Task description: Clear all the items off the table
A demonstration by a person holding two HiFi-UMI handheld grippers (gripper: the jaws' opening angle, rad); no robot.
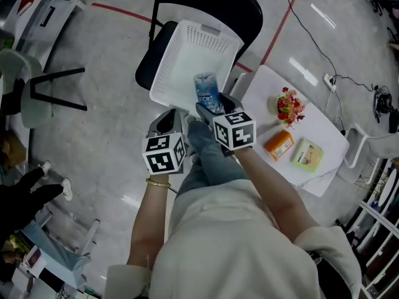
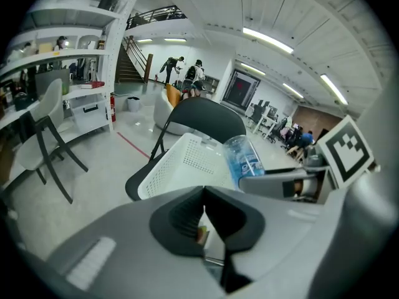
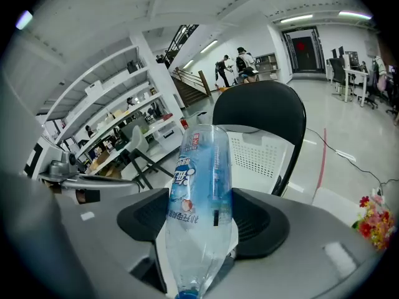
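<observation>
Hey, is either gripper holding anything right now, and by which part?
Right gripper holds the plastic bottle by its labelled middle; left gripper is shut on nothing.

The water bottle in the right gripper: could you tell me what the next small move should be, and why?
Probably lower it slightly and open the jaws. The right gripper is clamped on the water bottle, which appears to sit over the near part of the white basket on the chair, so releasing should drop it inside.
</observation>
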